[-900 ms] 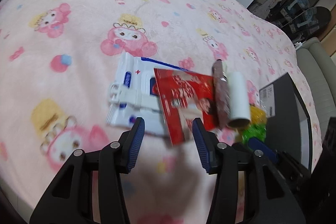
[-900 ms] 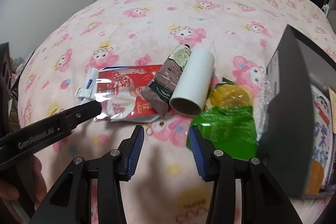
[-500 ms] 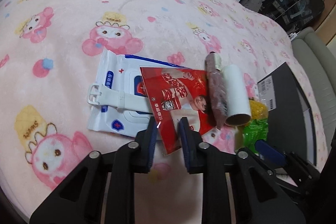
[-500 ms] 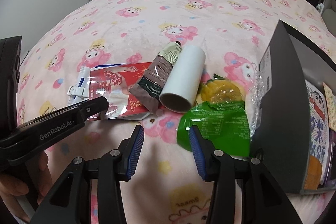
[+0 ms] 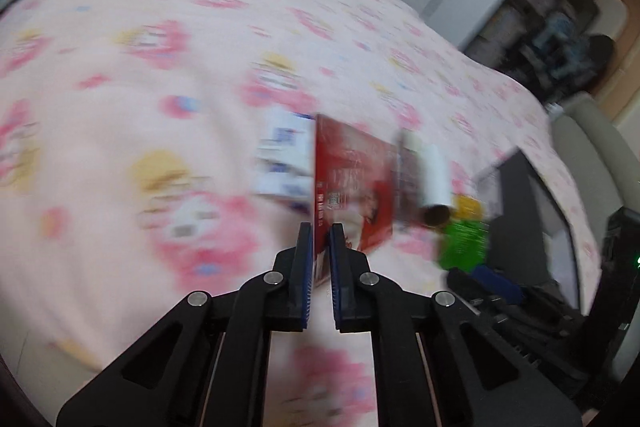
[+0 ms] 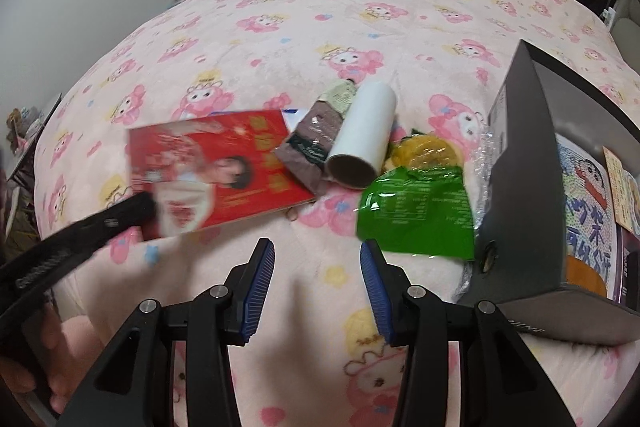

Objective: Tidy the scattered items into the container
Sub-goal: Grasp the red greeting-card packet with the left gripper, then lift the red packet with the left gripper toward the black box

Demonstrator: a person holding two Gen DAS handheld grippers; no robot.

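Note:
My left gripper (image 5: 320,251) is shut on the near corner of a red packet (image 5: 352,179) and holds it lifted above the pink blanket; it also shows in the right wrist view (image 6: 224,171), with the left gripper (image 6: 136,211) at its lower left. My right gripper (image 6: 318,267) is open and empty above the blanket, short of a green packet (image 6: 416,211). A brown tube (image 6: 320,135), a white roll (image 6: 362,139) and a yellow packet (image 6: 424,151) lie beside the dark grey box (image 6: 520,167) at the right.
A white and blue wipes pack (image 5: 284,155) lies blurred behind the red packet. The box holds a cartoon-printed item (image 6: 584,195). Pink blanket (image 6: 320,27) covers the whole bed. Shelves and cabinets stand beyond the far edge.
My left gripper closed on the red packet and lifted it off the wipes pack and blanket. The right gripper stayed open and moved little.

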